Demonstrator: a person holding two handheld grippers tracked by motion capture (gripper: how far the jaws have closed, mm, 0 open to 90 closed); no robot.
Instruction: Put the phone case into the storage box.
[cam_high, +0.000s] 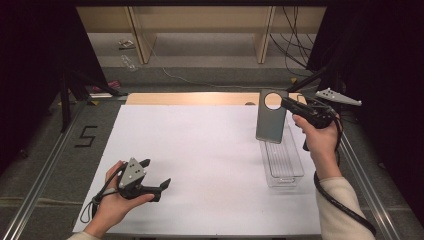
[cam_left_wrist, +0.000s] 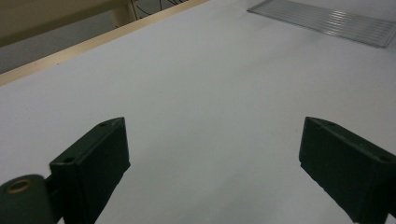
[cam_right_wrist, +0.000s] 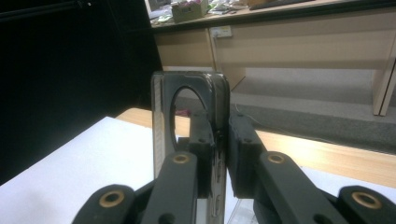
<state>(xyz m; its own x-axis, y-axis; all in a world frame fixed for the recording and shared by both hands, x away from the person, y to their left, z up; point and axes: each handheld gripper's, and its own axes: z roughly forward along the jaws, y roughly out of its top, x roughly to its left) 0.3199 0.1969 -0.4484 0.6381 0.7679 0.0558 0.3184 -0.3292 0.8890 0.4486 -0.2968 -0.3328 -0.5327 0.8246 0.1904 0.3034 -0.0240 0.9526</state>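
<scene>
**Lid lifted off the bin, not yet set down**

I see the flat grey-green plastic lid with a round hole near its top (cam_high: 271, 117) held upright at the right of the high view, just above the far end of the clear ribbed plastic bin (cam_high: 283, 162). The bin stands open on the white tabletop (cam_high: 200, 150). My right gripper (cam_high: 289, 104) has its fingers (cam_right_wrist: 240, 154) clenched on the lid's upper edge beside the hole, as its own view shows. My left gripper (cam_high: 155, 175) rests at the lower left, fingers (cam_left_wrist: 93, 163) released and spread over bare tabletop. I judge the removal done; what remains is laying the lid somewhere.
</scene>
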